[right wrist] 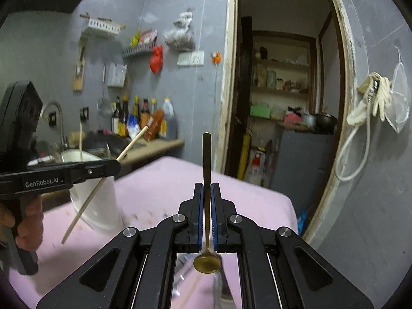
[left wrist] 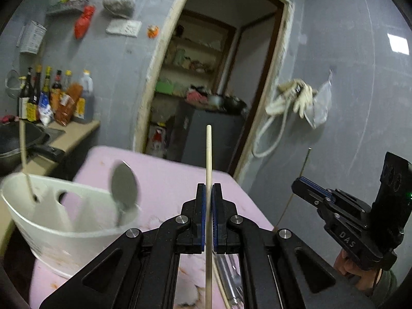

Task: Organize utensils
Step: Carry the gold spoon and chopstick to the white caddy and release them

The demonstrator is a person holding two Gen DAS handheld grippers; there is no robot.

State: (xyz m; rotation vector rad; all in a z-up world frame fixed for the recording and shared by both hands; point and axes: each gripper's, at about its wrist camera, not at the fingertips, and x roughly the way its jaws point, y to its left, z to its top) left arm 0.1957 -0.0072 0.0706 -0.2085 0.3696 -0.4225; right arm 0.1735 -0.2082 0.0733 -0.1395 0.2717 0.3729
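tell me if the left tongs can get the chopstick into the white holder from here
Probably yes. The left tongs are shut on the chopstick, and the white holder sits open-topped beside them on the pink table, with nothing between.

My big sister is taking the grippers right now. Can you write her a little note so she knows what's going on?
Left gripper: shut on a wooden chopstick.
Right gripper: shut on a gold spoon, bowl end toward the camera.
White holder on the pink table already has one chopstick and a metal spoon.
Left to do: drop both held pieces in, then the utensils lying under the grippers.
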